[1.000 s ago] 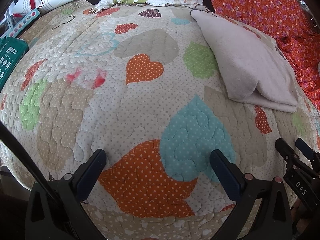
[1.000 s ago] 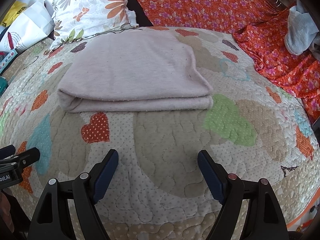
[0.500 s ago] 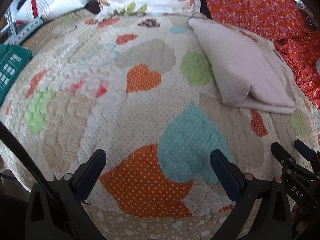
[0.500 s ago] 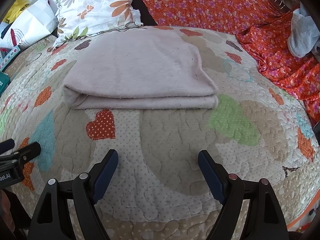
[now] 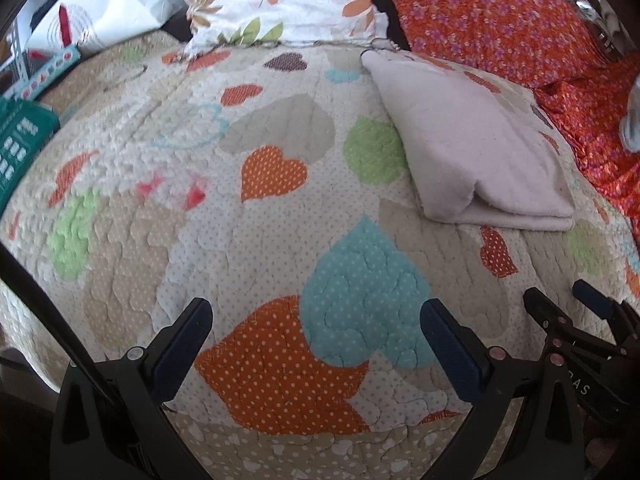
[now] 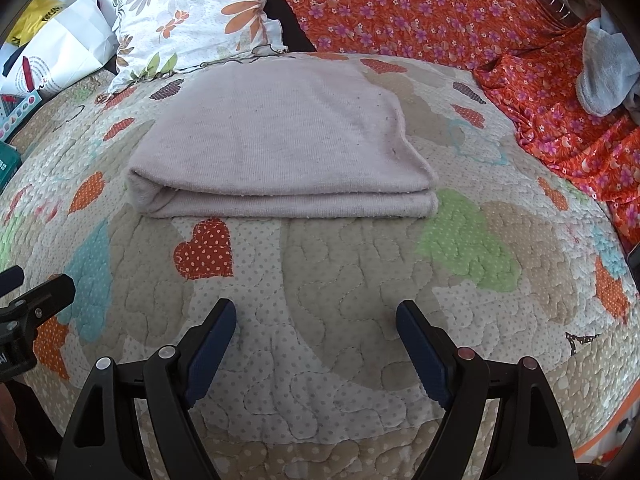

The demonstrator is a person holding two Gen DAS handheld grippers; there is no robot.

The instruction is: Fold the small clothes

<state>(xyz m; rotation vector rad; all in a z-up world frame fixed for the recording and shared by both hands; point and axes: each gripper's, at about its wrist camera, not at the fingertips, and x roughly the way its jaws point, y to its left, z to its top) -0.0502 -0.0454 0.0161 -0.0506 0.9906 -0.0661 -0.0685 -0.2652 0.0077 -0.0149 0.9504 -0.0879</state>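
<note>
A folded pale cloth (image 6: 276,152) lies flat on the heart-patterned quilt (image 6: 360,280), its doubled edge facing the right gripper (image 6: 316,328). That gripper hangs over bare quilt with its jaws spread wide and holding nothing; the cloth sits straight ahead of the jaws, apart from the blue fingertips (image 6: 216,320), with a red dotted heart patch between them and the cloth's near left corner. From the left wrist view, the same cloth (image 5: 476,152) lies ahead and off to the right, well apart from the left gripper (image 5: 316,328), whose jaws are also spread wide and empty above an orange and a teal heart. The right gripper (image 5: 580,312) shows at that view's right edge, nearer the cloth's folded edge.

Beyond the cloth a flowered pillow (image 6: 188,16) leans at the head of the quilt, and an orange flowered sheet (image 6: 460,20) runs along the far and right side, with a grey bundle of fabric (image 6: 604,76) lying on it. A white paper bag (image 6: 60,52) stands at the far left.
</note>
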